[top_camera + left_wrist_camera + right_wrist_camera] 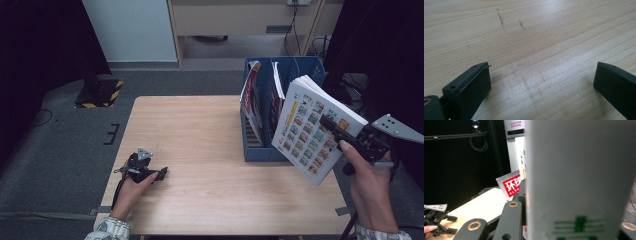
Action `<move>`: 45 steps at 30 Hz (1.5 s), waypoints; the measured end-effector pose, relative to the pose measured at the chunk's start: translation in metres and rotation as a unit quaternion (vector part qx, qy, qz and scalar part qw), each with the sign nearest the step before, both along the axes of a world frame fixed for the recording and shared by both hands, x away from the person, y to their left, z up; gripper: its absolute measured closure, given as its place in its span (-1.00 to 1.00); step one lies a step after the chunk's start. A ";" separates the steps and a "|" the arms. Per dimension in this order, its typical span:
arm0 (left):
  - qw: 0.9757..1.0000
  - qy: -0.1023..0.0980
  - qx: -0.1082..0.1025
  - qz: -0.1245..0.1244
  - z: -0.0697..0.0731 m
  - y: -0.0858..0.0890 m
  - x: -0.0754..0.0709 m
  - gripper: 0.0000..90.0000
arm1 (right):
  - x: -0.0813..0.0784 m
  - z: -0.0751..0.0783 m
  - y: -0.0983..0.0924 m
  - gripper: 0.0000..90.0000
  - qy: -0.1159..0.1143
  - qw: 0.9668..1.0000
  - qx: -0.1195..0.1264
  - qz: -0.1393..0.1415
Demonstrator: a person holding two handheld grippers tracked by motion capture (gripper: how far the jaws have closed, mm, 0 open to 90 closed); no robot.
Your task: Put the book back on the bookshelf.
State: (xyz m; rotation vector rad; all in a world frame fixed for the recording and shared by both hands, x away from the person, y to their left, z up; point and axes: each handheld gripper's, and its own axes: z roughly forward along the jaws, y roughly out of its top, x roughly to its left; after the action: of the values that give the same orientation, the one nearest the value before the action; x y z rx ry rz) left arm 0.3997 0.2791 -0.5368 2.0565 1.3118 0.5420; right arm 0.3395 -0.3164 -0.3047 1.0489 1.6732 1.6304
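A thick book (pixel 314 127) is pinched by the right gripper (pixel 336 129) and held tilted in the air at the right edge of the table (pixel 190 145), just right of a blue file box (pixel 260 150) at the table's far right. The cover is seen to be white with a grid of small coloured pictures and a yellow strip; its writing is too small to be read. Magazines (pixel 252 97) are stood in the box, one with white Chinese characters on red (pixel 512 185). The left gripper (pixel 159 175) is rested at the near left of the table, jaws spread with only wood between them.
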 end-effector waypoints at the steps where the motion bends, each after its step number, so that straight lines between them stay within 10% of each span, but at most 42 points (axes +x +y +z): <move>1: 1.000 0.000 0.000 0.000 0.000 0.000 0.000 -0.99 | 0.001 0.000 0.000 0.64 0.001 1.000 -0.001 -0.002; 45: 1.000 0.000 0.000 0.000 0.000 0.000 0.000 -0.99 | 0.036 0.009 -0.018 0.64 0.013 0.995 -0.040 -0.091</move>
State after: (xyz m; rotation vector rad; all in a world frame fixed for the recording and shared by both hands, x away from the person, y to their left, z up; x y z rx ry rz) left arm 0.4001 0.2790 -0.5368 2.0565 1.3123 0.5409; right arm 0.3757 -0.3345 -0.2955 1.1499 1.5958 1.4285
